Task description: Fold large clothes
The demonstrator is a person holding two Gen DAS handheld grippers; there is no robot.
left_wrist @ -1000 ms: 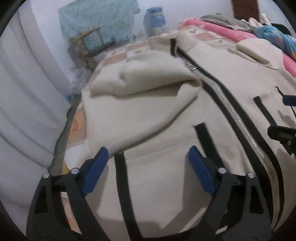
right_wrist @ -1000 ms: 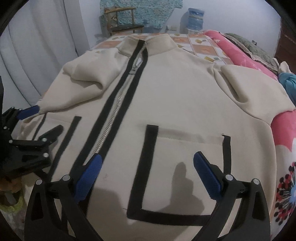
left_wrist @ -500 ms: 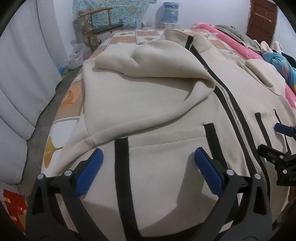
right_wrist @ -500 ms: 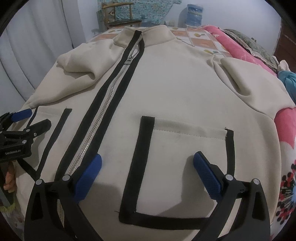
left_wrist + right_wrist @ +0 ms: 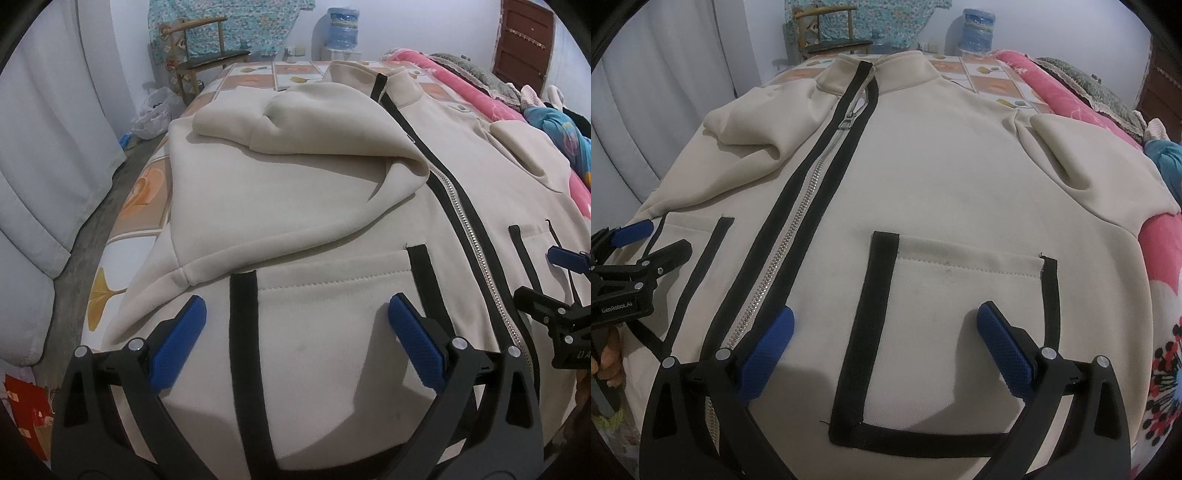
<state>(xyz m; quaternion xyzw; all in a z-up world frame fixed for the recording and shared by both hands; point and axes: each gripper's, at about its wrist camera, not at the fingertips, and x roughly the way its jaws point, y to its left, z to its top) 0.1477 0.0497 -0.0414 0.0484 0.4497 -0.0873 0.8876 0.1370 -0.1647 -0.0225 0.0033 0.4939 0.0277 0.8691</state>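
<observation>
- Now jacket (image 5: pixel 332 206) flat on bed (image 5: pixel 147 206), zipped, one sleeve (image 5: pixel 295 125) folded across.
- Left claw (image 5: pixel 295 339) released, spread over pocket (image 5: pixel 325 317).
- Right claw (image 5: pixel 886 343) released, above other pocket.

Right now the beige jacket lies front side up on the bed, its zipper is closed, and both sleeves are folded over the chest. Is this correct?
Not fully. Only one sleeve is folded over the chest of the jacket; the other sleeve still lies out at the side toward the pink blanket. The right wrist view shows it. The zipper is closed, front side up.
</observation>
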